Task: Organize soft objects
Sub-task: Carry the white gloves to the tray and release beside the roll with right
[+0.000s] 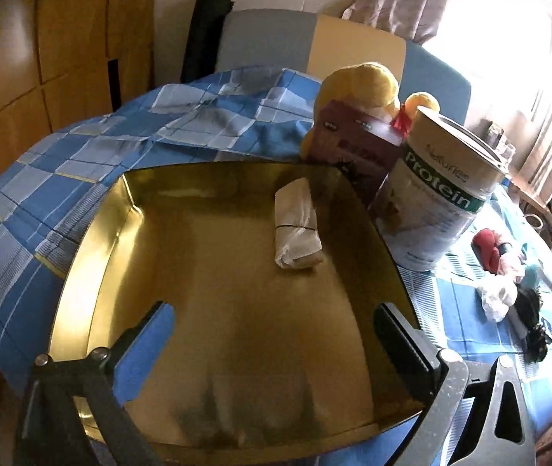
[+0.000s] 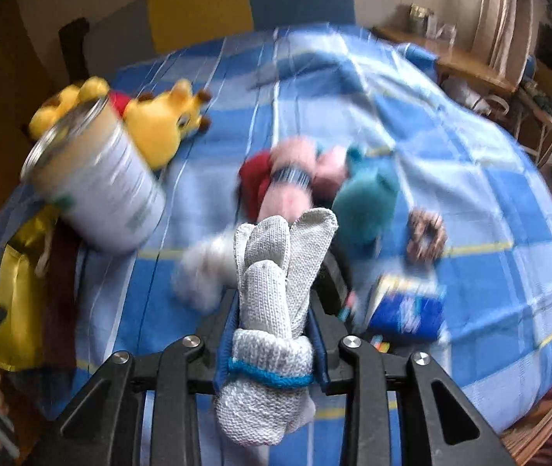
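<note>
The left gripper tilts down over a gold tray, jaws spread wide with nothing between them. A rolled white sock lies in the tray near its far right side, clear of the fingers. The right gripper also points steeply down, above the blue checked cloth, jaws clenched on a grey knitted sock bundle tied with a blue band. Beyond it a heap of red, pink and teal soft things is too blurred to tell apart. A protein can hides much of the yellow plush toy behind it.
</note>
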`<control>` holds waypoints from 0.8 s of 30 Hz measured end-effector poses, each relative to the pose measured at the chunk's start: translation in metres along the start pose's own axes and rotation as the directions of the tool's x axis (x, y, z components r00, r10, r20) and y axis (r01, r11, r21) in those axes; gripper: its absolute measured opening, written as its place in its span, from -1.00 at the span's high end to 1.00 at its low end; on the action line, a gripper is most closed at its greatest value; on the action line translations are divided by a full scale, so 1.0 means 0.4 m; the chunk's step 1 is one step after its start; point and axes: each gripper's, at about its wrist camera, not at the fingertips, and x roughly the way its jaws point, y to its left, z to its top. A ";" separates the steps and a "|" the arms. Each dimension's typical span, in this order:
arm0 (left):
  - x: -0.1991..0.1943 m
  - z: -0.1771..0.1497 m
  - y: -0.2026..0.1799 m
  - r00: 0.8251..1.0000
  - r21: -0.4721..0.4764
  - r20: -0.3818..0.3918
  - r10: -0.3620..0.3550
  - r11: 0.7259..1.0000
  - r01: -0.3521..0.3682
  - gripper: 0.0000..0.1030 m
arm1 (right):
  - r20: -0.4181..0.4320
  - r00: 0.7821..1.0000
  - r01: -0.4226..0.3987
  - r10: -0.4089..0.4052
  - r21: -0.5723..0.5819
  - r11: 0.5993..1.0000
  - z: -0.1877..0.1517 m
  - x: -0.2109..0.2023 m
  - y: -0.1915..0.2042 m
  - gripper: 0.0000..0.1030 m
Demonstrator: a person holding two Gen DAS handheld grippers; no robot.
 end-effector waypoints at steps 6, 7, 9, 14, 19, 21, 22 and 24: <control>-0.023 -0.003 0.004 1.000 0.016 0.017 -0.019 1.000 0.018 -1.00 | -0.014 0.992 0.127 -0.127 -0.001 0.992 0.205 0.078 -0.047 0.37; -0.028 -0.002 0.006 1.000 0.017 0.025 -0.016 1.000 0.015 -1.00 | -0.017 0.989 0.148 -0.147 0.008 0.989 0.240 0.091 -0.058 0.37; -0.041 0.004 0.014 0.999 0.016 0.044 -0.008 1.000 0.007 -1.00 | -0.013 0.982 0.189 -0.189 0.024 0.982 0.322 0.116 -0.057 0.37; -0.070 0.019 0.039 0.996 0.013 0.083 0.014 1.000 -0.015 -1.00 | 0.034 0.980 0.194 -0.195 0.043 0.980 0.510 0.127 0.035 0.37; -0.077 0.026 0.066 0.997 -0.005 0.075 0.031 1.000 -0.031 -1.00 | 0.133 0.986 0.107 -0.102 -0.030 0.994 0.638 0.083 0.238 0.37; -0.074 0.023 0.071 0.997 0.005 0.065 0.046 0.999 -0.046 -1.00 | 0.161 0.986 0.062 -0.047 -0.092 0.994 0.657 0.063 0.335 0.37; -0.073 0.019 0.073 0.997 0.007 0.061 0.051 0.999 -0.051 -1.00 | 0.175 0.985 0.022 0.004 -0.142 0.990 0.658 0.048 0.399 0.37; -0.068 0.015 0.082 0.998 -0.003 0.044 0.049 0.999 -0.049 -1.00 | 0.191 0.978 -0.040 0.087 -0.234 0.971 0.641 0.021 0.505 0.37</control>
